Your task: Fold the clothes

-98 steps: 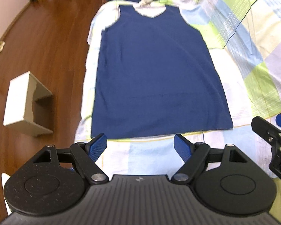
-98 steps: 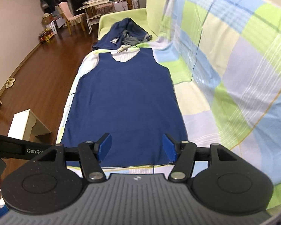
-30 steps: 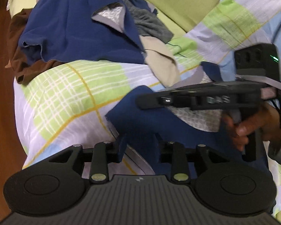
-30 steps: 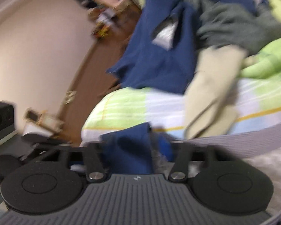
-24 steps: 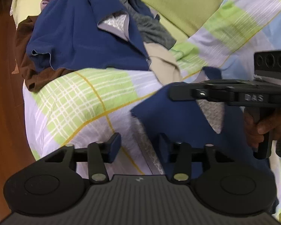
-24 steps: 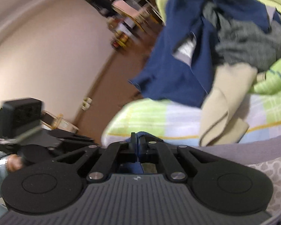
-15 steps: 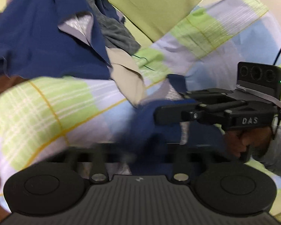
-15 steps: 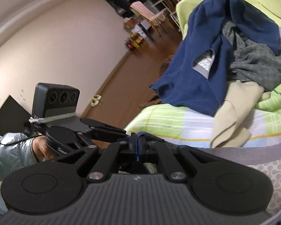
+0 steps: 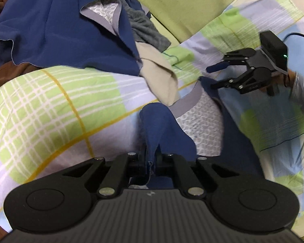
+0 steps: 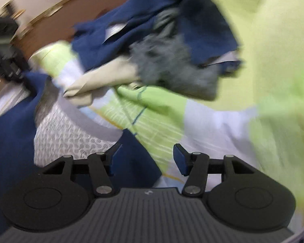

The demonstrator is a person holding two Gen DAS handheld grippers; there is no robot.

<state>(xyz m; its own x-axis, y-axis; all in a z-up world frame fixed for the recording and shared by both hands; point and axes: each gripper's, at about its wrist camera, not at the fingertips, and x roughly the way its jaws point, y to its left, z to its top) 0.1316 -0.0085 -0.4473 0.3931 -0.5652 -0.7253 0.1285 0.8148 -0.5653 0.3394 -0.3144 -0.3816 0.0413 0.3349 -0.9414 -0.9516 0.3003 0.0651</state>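
- A checked sheet (image 9: 56, 109) in green, white and blue is spread over the sofa.
- A plain green cushion (image 9: 184, 6) is seen behind.
- A brown wooden floor (image 10: 50, 23) is seen, blurred.

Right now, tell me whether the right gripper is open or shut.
Open. In its own view the right gripper has its blue pads spread apart, gripping nothing, above the navy vest's shoulder strap; the left view also shows it open.
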